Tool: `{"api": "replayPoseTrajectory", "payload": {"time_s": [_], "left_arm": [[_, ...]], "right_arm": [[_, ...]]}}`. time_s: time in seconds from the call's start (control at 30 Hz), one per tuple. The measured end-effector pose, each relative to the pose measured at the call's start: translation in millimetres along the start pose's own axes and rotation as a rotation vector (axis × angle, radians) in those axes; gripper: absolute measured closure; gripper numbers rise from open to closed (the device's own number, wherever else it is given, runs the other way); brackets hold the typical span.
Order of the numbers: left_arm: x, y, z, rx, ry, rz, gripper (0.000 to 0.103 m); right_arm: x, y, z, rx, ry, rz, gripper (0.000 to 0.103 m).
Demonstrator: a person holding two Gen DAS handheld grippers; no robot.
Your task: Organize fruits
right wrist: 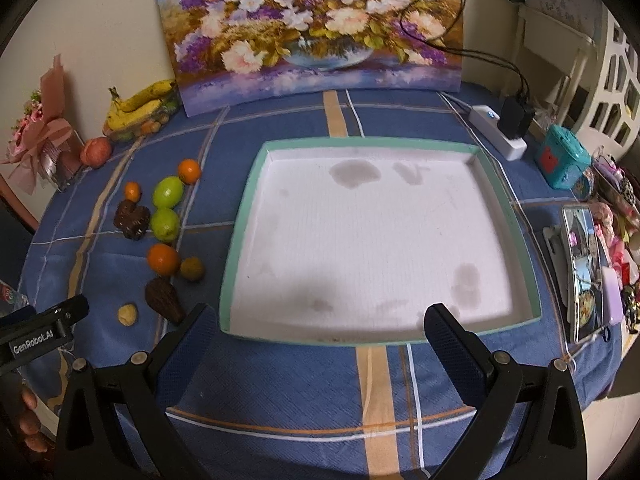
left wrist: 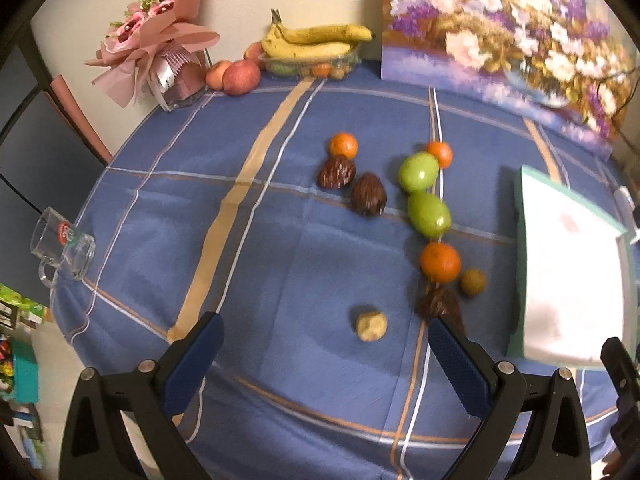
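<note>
Three oranges, two glossy green fruits, scaly brown ones.

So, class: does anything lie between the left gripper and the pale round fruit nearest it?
Nothing visible does. The left gripper is open, and the pale fruit sits on bare cloth just ahead of its fingertips. The brown fruit lies off to the right by the right finger, not in the path.

loose fruits on tablecloth left of tray | painting behind tray | bananas back left | power strip right of painting
</note>
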State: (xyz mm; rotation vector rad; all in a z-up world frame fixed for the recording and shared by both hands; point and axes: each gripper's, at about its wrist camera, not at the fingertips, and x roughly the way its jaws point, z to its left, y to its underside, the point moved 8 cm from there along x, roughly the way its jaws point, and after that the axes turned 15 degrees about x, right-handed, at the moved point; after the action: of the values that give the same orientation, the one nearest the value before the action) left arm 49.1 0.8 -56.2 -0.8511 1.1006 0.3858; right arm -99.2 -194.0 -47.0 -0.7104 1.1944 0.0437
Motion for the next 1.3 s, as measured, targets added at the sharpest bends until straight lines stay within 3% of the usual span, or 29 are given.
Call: {"api": "replayPoseTrajectory", "payload": {"time_s": [0.3, 0.47, 0.7, 0.77, 0.83, 0.97, 1.07, 1.3], "left_arm": [[-4.0, -22.3, 23.1, -0.108, 0.053, -0.112, 0.000], [3.6, -23.2, 23.9, -0.139, 0.114, -0.079, 0.000], [24.5, -11.0, 16.2, -0.163, 0.138, 0.008, 0.003], [32.6, -5.1, 14.2, -0.183, 0.164, 0.040, 0.007], [39.8, -0.4, 12.0, -0.193, 0.186, 0.070, 0.012], [53.6, 6.2, -0.5, -0.178, 0.238, 0.128, 0.021], [59.9, 8.7, -7.7, -0.165, 0.251, 0.153, 0.023], [74.5, 15.5, -19.4, -0.160, 0.287, 0.219, 0.045]], "right_arm": [[-5.8, -22.2, 33.7, -0.038, -0.125, -0.045, 0.000], [-4.3, -29.0, 55.2, -0.084, -0.182, -0.053, 0.001], [-1.5, -38.7, 74.0, -0.121, -0.232, -0.073, 0.008], [3.9, -40.4, 79.5, -0.121, -0.260, -0.056, 0.016], [10.8, -40.4, 82.2, -0.119, -0.266, -0.037, 0.017], [29.4, -37.7, 93.0, -0.121, -0.308, 0.041, 0.042], [40.4, -32.1, 100.6, -0.122, -0.332, 0.093, 0.053], [75.4, -12.2, 116.2, -0.139, -0.316, 0.213, 0.063]]}}
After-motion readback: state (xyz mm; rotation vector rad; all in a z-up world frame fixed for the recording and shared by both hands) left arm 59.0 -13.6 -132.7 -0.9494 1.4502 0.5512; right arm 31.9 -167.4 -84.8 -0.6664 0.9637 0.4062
